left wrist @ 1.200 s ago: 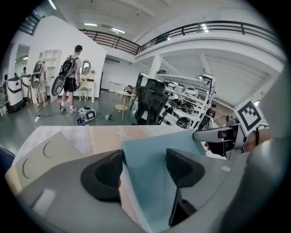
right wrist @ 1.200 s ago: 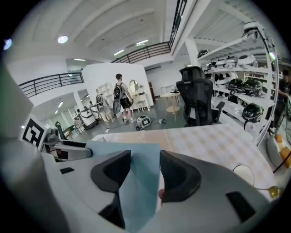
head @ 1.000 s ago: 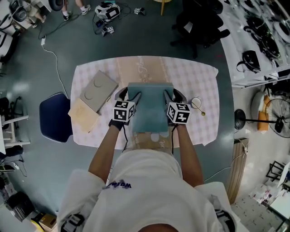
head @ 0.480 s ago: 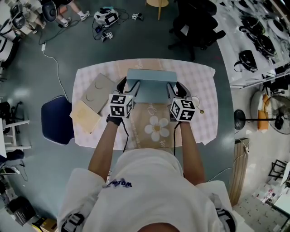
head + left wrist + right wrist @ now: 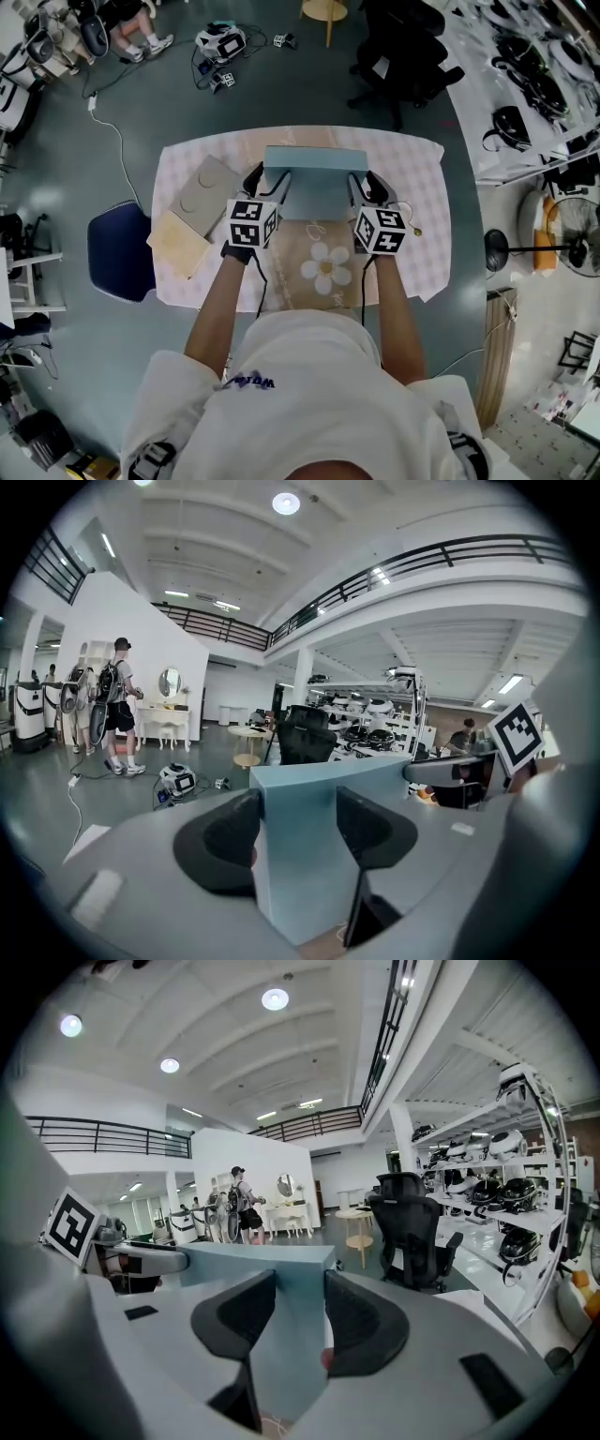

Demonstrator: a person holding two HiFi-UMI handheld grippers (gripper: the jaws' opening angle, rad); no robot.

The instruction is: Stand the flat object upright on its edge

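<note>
Slab upright, clamped at both side edges

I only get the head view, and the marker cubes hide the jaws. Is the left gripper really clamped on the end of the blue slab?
Observer: Yes. In the left gripper view, both pads of the left gripper press on the faces of the blue slab. Its jaws have just been closing on it.
Operator: And the right one?
Observer: The right gripper pinches the other end the same way, with one pad on each face.
Operator: Does the slab look upright from there?
Observer: Seen end-on in both gripper views, it stands on edge between the jaws, with its thin top edge uppermost and about level.
</note>
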